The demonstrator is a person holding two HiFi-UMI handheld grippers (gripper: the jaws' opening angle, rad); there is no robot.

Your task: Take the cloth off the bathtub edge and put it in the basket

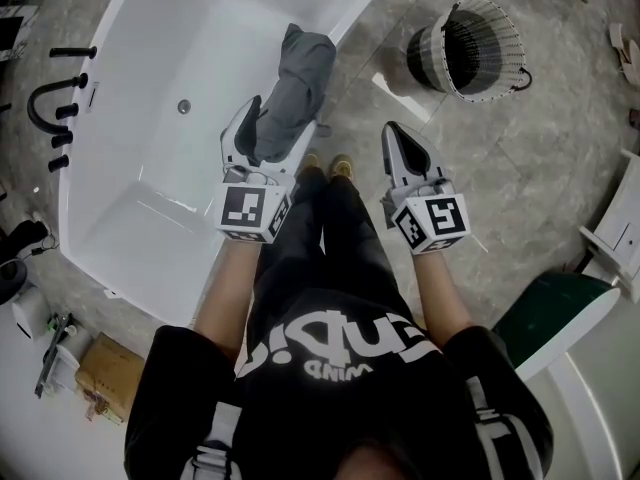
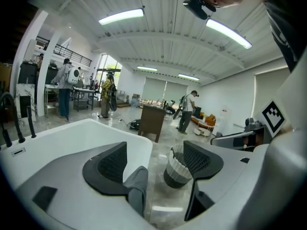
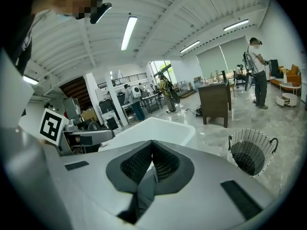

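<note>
On the tub edge: grey cloth (image 1: 295, 88), bunched and draped along the rim of the white bathtub (image 1: 130, 208), on the side nearest the basket.
Left gripper (image 1: 258, 126): released, jaws spread wide; set at the cloth's near end, with grey fabric lying between the jaws in the head view. Pads well apart in its own view, squeezing nothing.
Right gripper (image 1: 396, 136): clenched, pad tips meeting, no held thing made out. Poised above the stone floor (image 1: 540, 158) just outside the tub wall, apart from the cloth.
Basket (image 1: 500, 13): round, pale ribbed wall with a wire rim and a dark inside. Upright on the floor, well apart from the tub, ahead and to the right of both grippers. Seen between the spread jaws in the left gripper view, off to the right in the right gripper view.
Taps (image 1: 55, 103): black, at the tub's left rim.
Shoes (image 1: 328, 165): toes close to the tub wall, between the two grippers.
Background: long hall with ceiling strip lights (image 2: 121, 16) and people (image 2: 64, 87) standing far off.
</note>
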